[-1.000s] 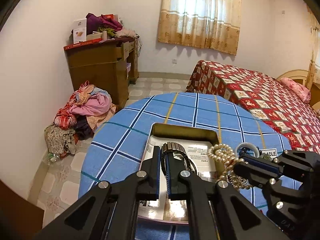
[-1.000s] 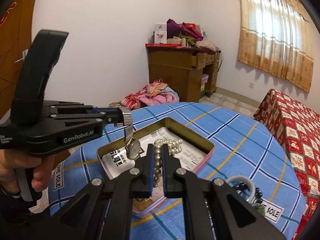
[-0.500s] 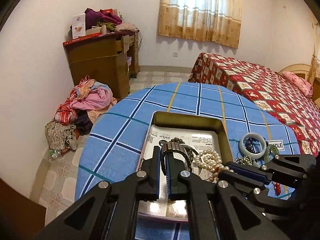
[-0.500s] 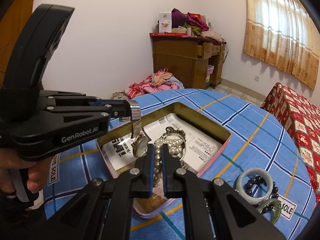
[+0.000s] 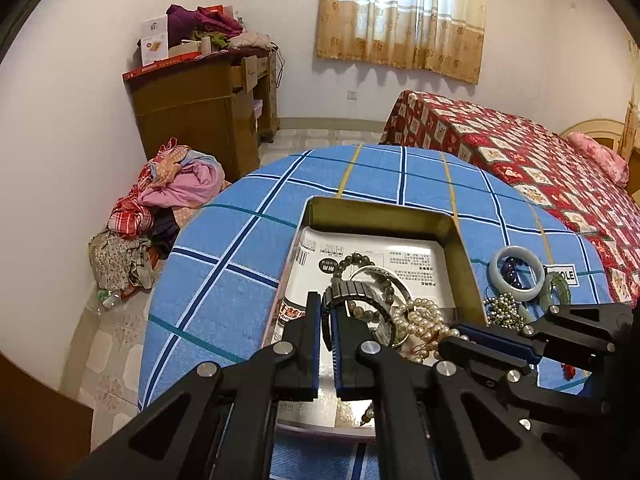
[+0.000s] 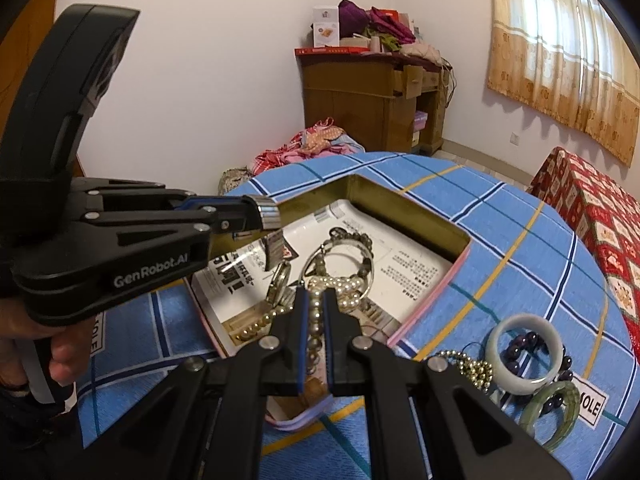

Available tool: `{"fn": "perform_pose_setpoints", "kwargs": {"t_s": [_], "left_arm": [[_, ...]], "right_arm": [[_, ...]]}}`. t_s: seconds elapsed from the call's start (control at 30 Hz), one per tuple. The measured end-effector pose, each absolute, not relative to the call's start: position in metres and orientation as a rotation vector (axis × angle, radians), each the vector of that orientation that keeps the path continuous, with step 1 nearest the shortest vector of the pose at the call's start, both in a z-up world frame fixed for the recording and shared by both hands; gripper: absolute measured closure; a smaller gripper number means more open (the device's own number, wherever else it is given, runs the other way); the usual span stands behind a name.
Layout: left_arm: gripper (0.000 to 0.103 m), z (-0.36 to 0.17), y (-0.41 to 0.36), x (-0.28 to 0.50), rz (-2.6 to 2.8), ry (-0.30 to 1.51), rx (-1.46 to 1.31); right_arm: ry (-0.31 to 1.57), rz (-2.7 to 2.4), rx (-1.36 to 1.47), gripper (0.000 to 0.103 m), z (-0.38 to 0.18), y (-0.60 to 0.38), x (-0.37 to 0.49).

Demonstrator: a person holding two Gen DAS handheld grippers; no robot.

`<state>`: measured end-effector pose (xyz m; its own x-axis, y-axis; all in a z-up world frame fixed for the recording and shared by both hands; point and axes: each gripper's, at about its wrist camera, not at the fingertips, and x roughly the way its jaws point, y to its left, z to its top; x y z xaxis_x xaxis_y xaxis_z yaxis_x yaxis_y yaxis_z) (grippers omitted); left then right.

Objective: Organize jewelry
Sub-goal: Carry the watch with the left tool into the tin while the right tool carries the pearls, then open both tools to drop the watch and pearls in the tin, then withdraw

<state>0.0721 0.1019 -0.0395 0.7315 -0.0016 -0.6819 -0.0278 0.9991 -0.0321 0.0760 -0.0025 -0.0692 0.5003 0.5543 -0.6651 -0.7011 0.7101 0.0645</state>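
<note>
Soft daylight through the curtained window [image 5: 402, 16] — sharp frames, strong fisheye bending, black vignette at the corners.

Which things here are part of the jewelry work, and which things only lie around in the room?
Part of the job: watch in the left hand-held gripper, pearl necklace in the right hand-held gripper, tin box, pale bangle.

Lying about: clothes pile, wooden desk, bed.

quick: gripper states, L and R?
Left gripper: shut on the watch band.
Right gripper: shut on the pearl necklace.
</note>
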Motion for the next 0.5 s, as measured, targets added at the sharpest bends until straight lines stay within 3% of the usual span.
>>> {"fn": "perform_pose_setpoints", "kwargs": {"t_s": [0.5], "left_arm": [[0.099, -0.0500, 0.1066, 0.0754, 0.029, 0.772, -0.044]], "right_arm": [[0.734, 0.757, -0.248, 0.095, -0.0758, 0.0012, 0.0745]]}}
